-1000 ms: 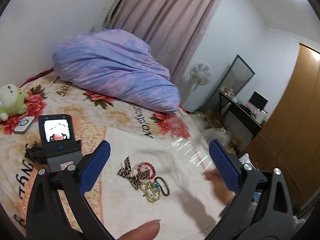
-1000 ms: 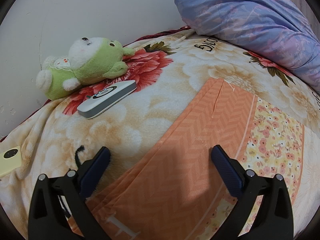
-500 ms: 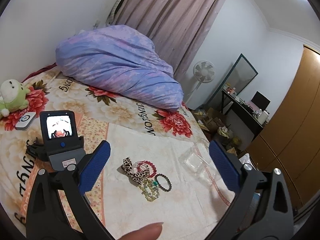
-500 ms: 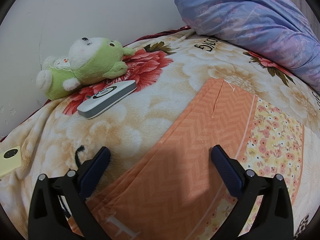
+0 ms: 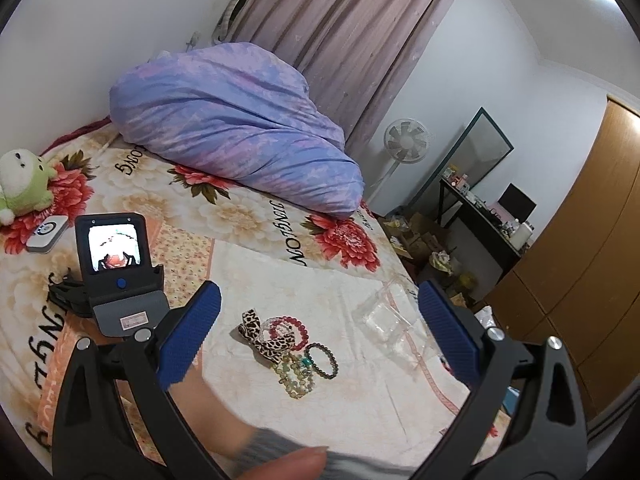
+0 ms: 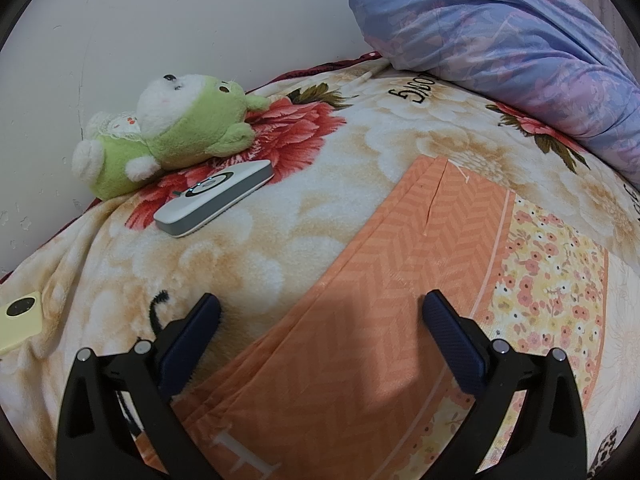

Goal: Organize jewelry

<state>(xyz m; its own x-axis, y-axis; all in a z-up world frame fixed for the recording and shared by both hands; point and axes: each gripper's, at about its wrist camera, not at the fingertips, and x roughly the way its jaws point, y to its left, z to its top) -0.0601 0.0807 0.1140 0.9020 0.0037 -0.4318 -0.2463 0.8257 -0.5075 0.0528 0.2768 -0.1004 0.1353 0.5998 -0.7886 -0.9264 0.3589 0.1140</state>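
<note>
A hand (image 5: 208, 412) has reached in under the left gripper (image 5: 316, 332), toward the jewelry (image 5: 288, 344) heaped on the white cloth (image 5: 360, 392); sorting has not begun. The clear box (image 5: 386, 316) lies just beside the heap. Both the left gripper and the right gripper (image 6: 320, 336) gape wide and empty, the right resting on the orange cloth (image 6: 360, 300).

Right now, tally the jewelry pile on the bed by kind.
Leopard ribbon: 1
Red bead bracelet: 1
Dark bead bracelet: 1
Pale green bead strands: tangled, count unclear, at least 1
Total: at least 4, all beside the clear box.
</note>
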